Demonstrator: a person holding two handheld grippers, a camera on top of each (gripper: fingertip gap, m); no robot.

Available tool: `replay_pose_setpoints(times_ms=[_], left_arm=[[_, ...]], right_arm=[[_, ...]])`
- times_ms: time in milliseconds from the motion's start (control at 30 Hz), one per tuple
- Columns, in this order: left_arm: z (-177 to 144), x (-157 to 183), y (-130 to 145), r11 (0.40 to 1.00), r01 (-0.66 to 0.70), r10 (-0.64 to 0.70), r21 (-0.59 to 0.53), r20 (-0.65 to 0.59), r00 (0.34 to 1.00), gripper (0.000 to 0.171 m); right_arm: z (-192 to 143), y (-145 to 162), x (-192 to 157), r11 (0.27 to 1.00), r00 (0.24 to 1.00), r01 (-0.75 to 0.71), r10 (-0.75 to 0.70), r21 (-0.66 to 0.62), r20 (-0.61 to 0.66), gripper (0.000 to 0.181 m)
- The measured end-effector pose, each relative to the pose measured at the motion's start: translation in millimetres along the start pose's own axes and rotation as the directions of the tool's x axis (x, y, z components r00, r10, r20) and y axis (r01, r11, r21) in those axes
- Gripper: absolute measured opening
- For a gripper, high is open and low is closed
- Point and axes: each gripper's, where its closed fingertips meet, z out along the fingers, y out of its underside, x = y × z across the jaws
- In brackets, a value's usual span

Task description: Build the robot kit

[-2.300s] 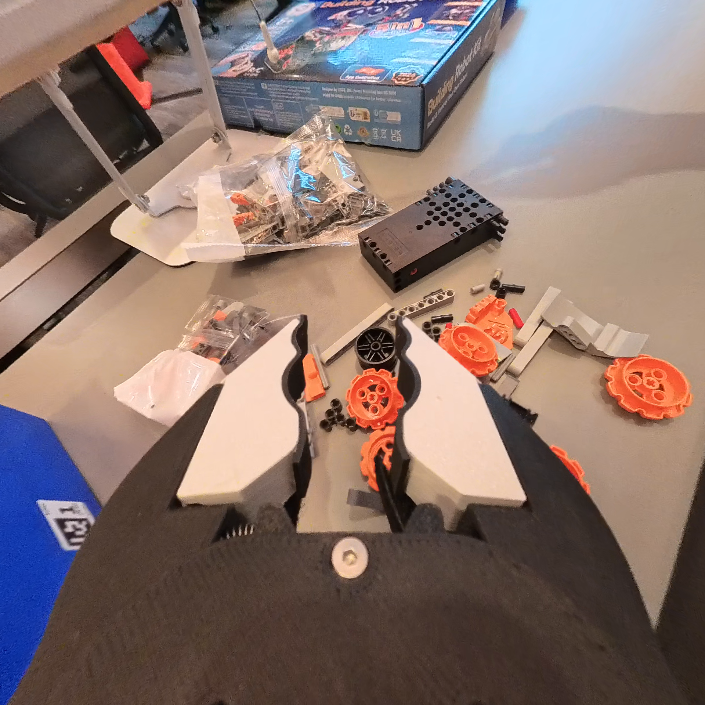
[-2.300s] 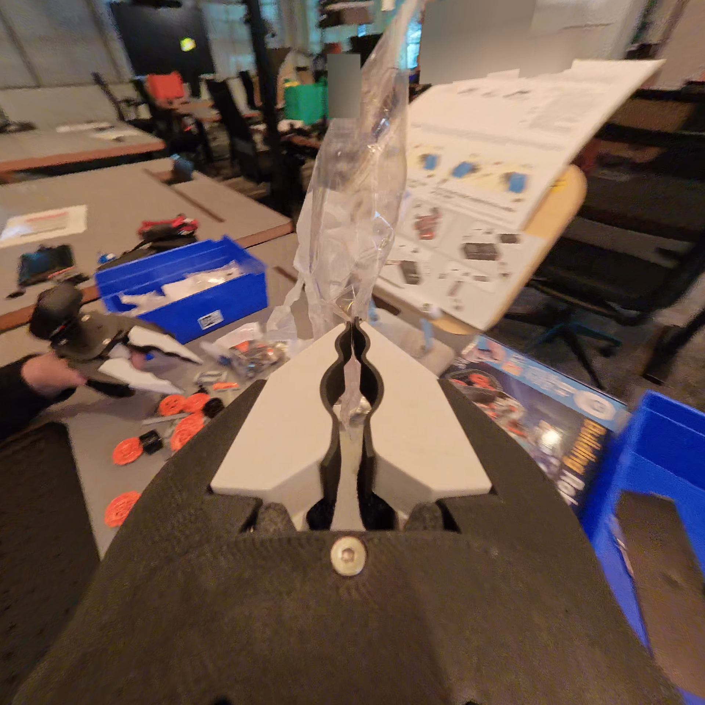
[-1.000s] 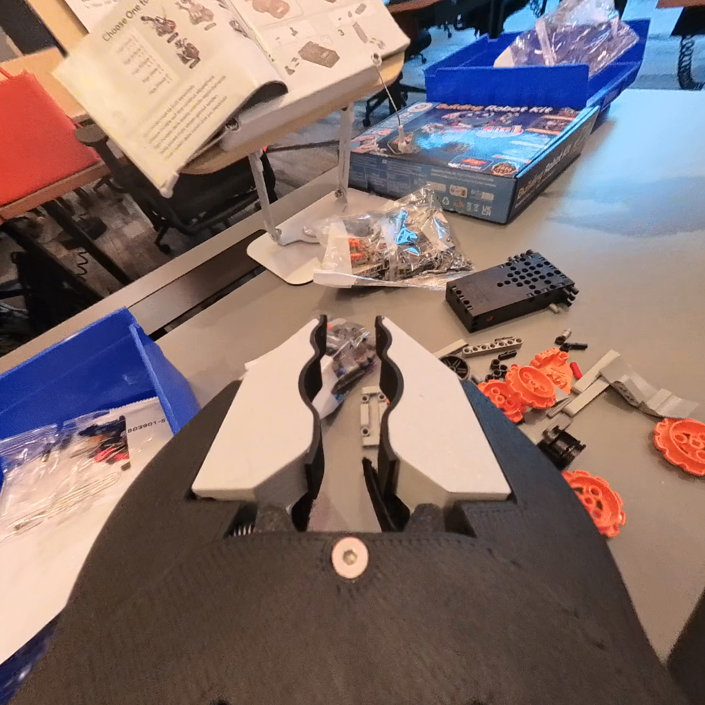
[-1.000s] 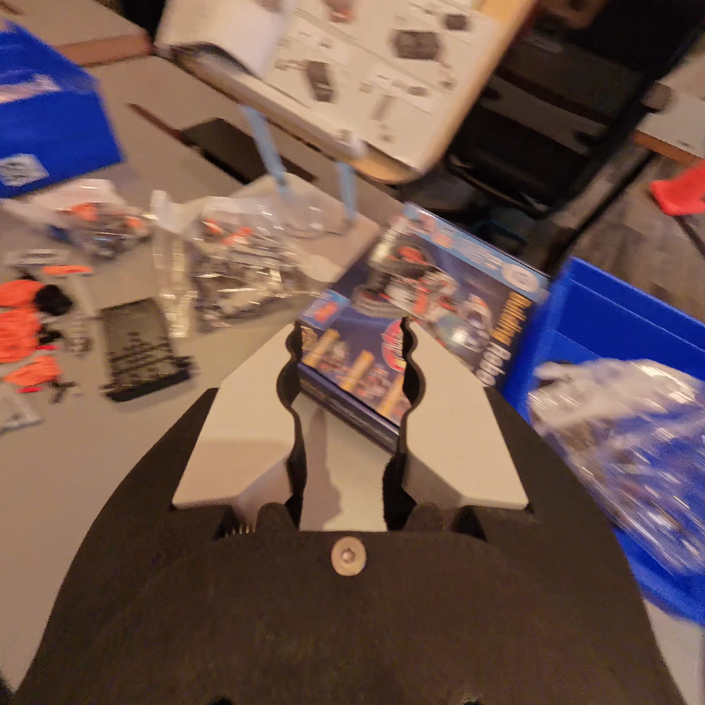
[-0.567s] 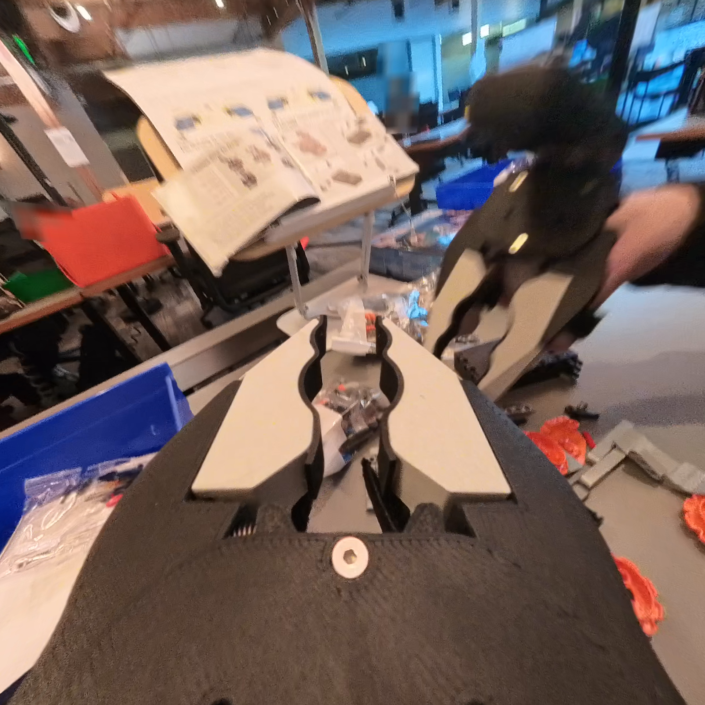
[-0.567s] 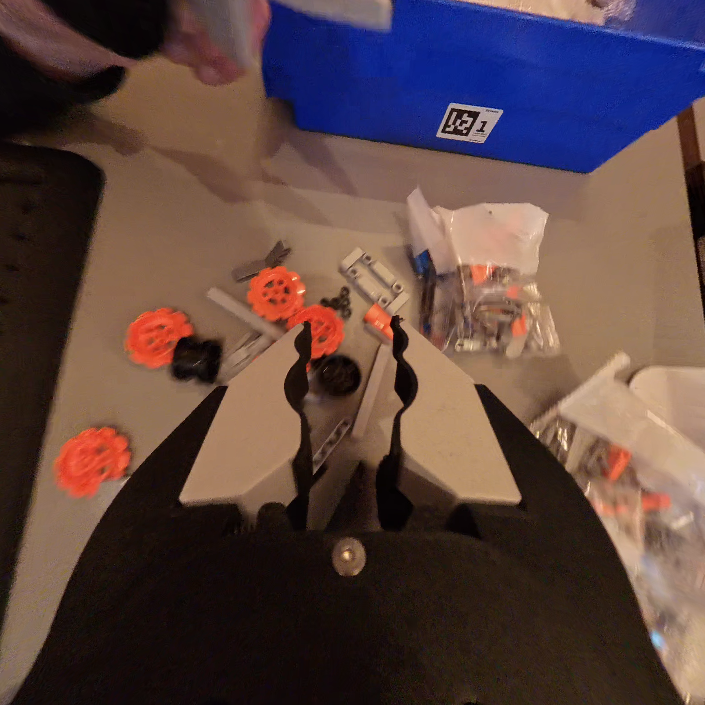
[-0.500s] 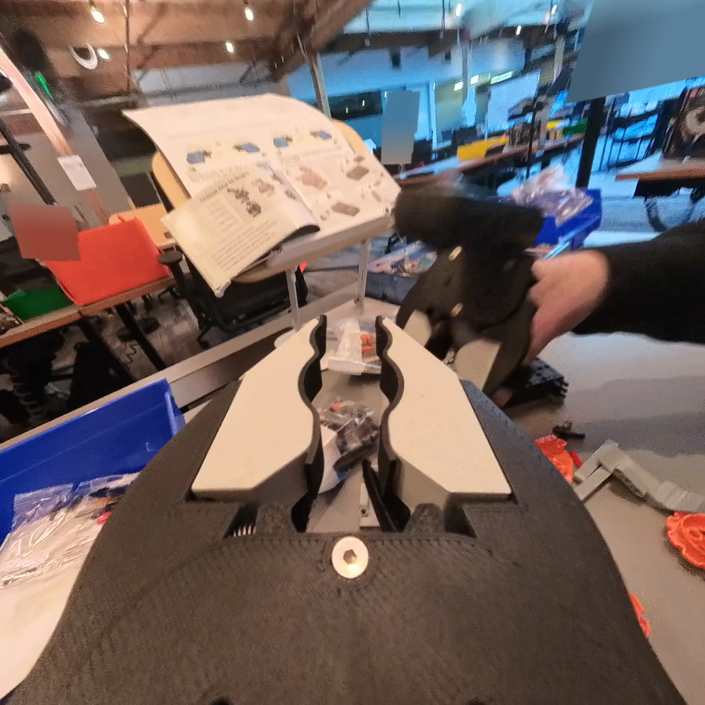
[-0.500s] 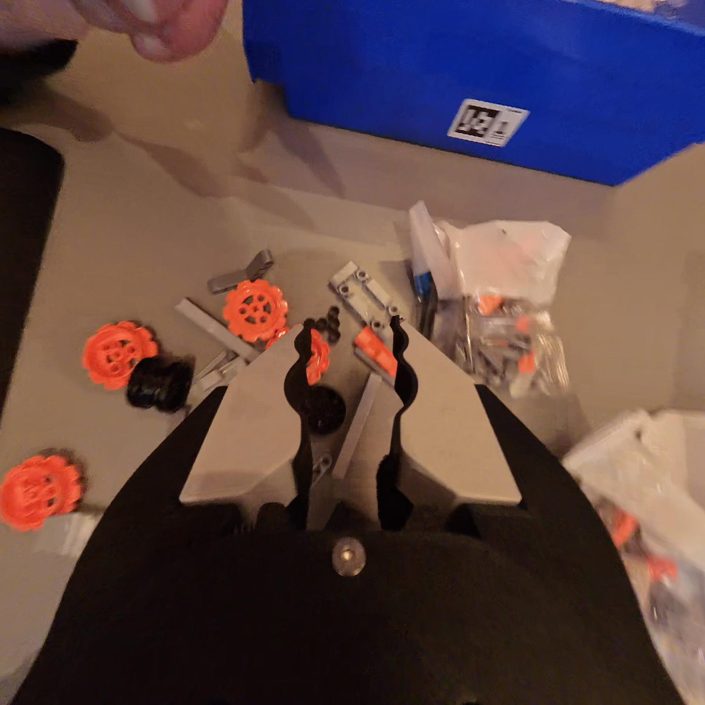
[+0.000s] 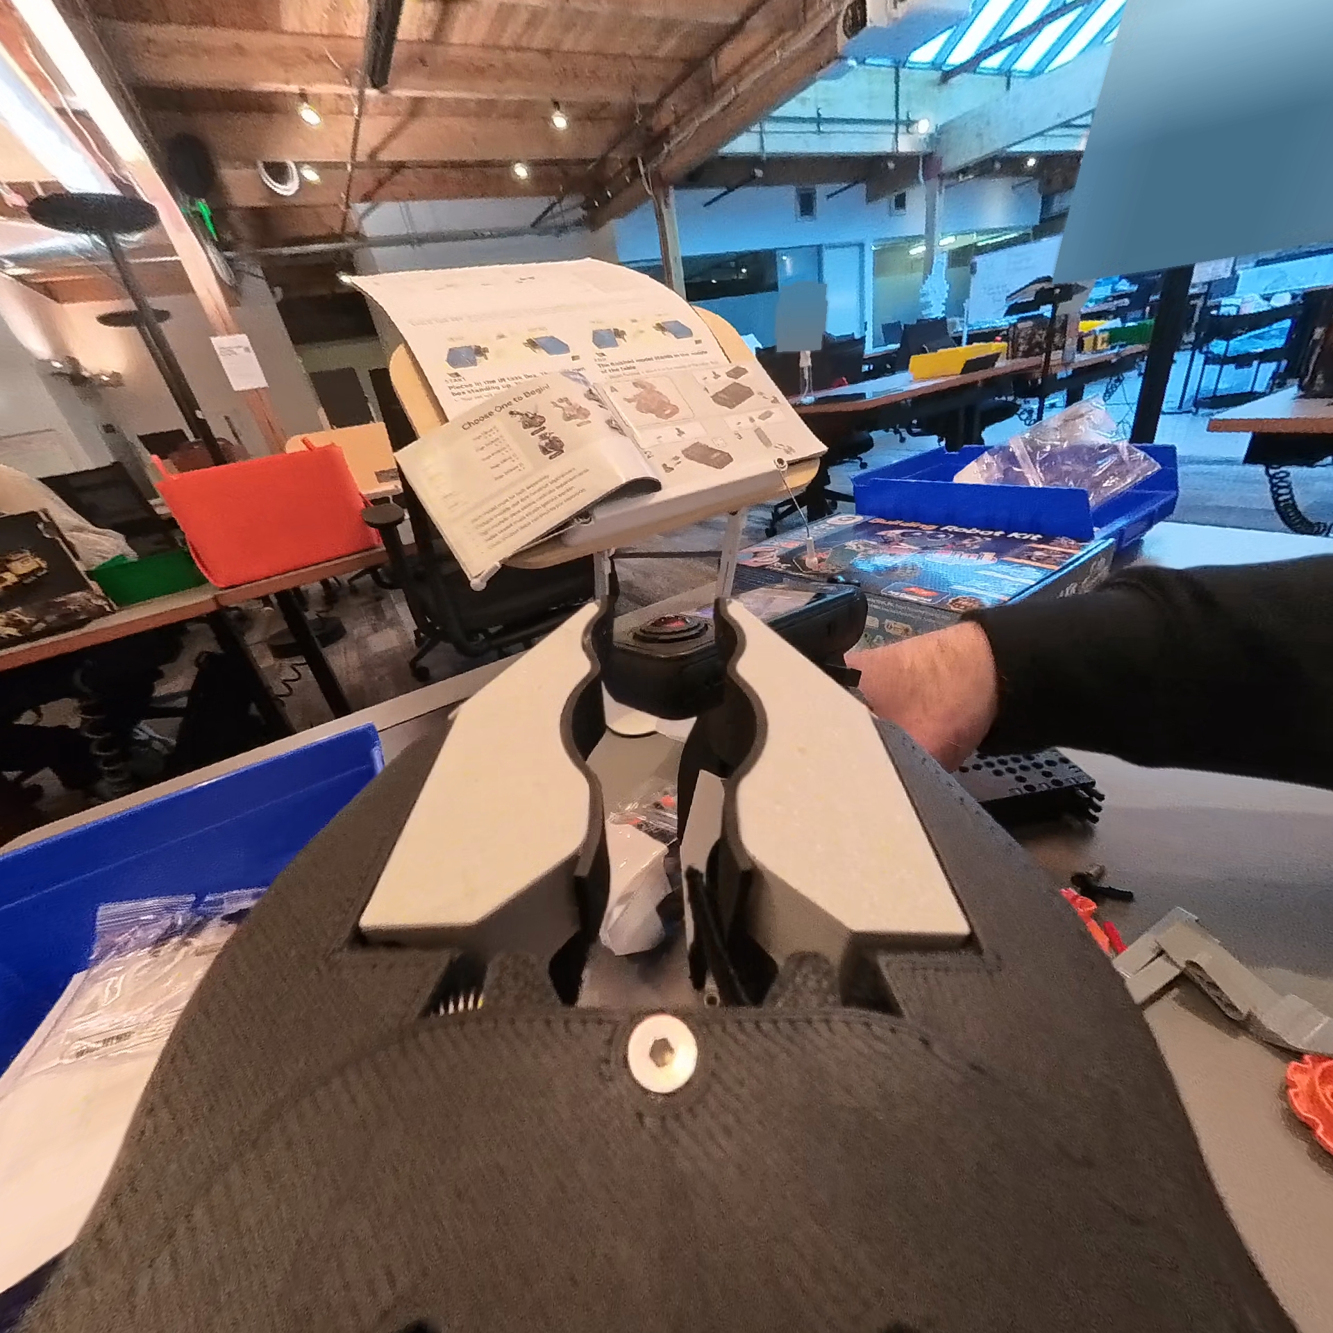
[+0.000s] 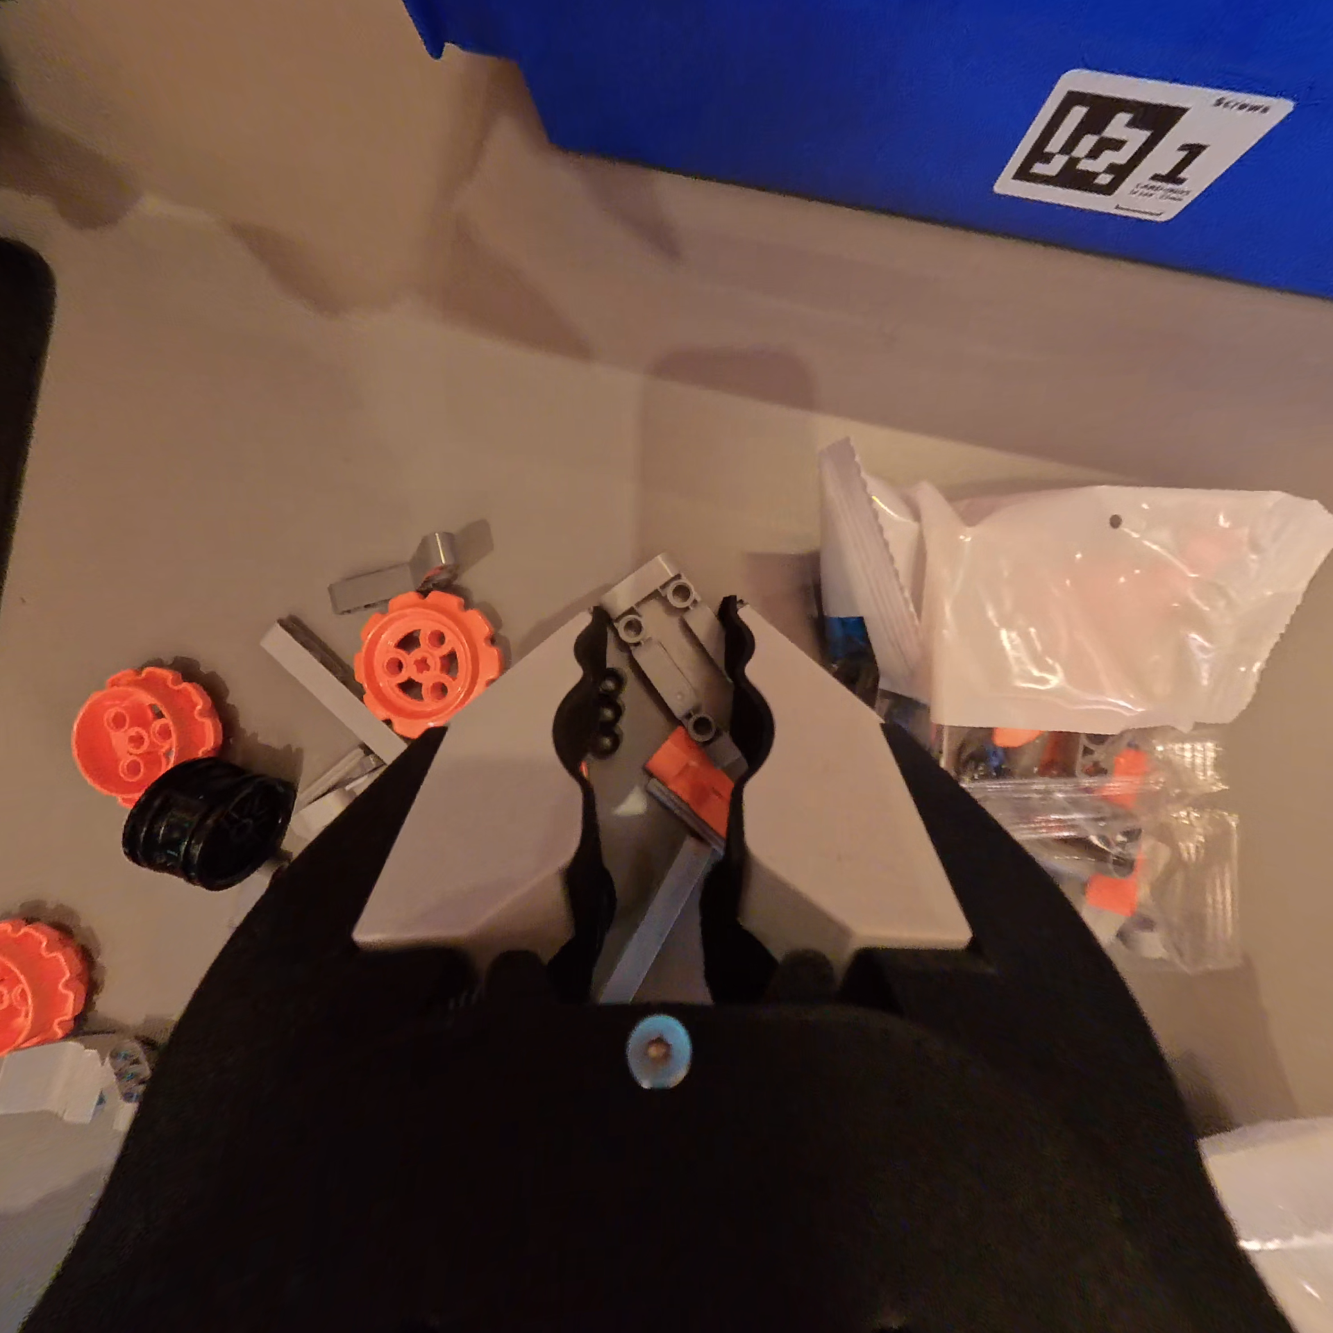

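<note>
Left gripper (image 9: 660,627) is held up off the grey table (image 9: 1183,851), its tongs spread with a gap between them and nothing pinched. Below the gap lies a small clear bag of parts (image 9: 638,894) with a white paper end. Beyond the tips shows the top of the other tool, black with a round button, and a hand (image 9: 927,692) in a black sleeve (image 9: 1168,663) holding it. Behind stands an open instruction booklet (image 9: 599,425) on a stand, a blue kit box (image 9: 959,570) and a blue bin (image 9: 1010,490) with a crumpled bag in it. Another blue bin (image 9: 180,837) sits at left.

Right gripper (image 10: 660,613) points down at the table (image 10: 361,404), tongs spread, holding nothing. Seen between them: a grey plate with round holes (image 10: 667,649), an orange piece (image 10: 689,779) touching its near end, a grey bar (image 10: 656,916) and a black strip with holes (image 10: 609,710). Whether the tips touch any of these, cannot tell. To the left are orange toothed wheels (image 10: 427,662), a black tyre (image 10: 205,822) and grey beams (image 10: 317,671). Just right of the tongs lies a bag of parts (image 10: 1075,692), white at the top and clear below. A blue bin wall (image 10: 793,86) with a white sticker (image 10: 1140,144) stands further off.
</note>
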Motion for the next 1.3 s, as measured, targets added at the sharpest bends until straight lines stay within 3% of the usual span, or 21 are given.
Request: replay_pose_setpoints(times_ms=[300,600,700,900,1133,1300], left_arm=[[1.5,0.4,2.6,1.000,-0.026,0.026,-0.007,0.013,1.000,0.026],[3.7,2.8,7.5,0.999,-0.032,0.033,-0.025,0.005,0.999,0.026],[4.2,2.8,9.1,0.999,-0.033,0.033,-0.031,0.005,0.999,0.026],[9.8,9.1,20.4,0.996,-0.034,0.032,-0.083,-0.028,0.999,0.027],[16.1,17.0,33.2,0.989,-0.065,0.059,-0.131,-0.051,0.997,0.027],[21.0,25.9,44.6,0.982,-0.084,0.069,-0.171,-0.089,0.994,0.028]], right_arm=[[-8.7,6.0,-0.7,1.000,0.999,-0.018,0.019,0.014,-0.049,0.025],[-89.8,2.6,-23.4,0.943,0.986,-0.123,0.153,0.310,-0.073,0.026],[-123.2,31.1,-38.3,0.929,0.970,-0.164,0.213,0.332,-0.119,0.025],[-168.1,130.3,-70.0,0.906,0.887,-0.304,0.382,0.294,-0.258,0.026],[-175.3,221.9,-100.2,0.853,0.787,-0.467,0.521,0.233,-0.330,0.025],[-164.2,245.2,-113.4,0.852,0.780,-0.495,0.523,0.173,-0.344,0.025]])
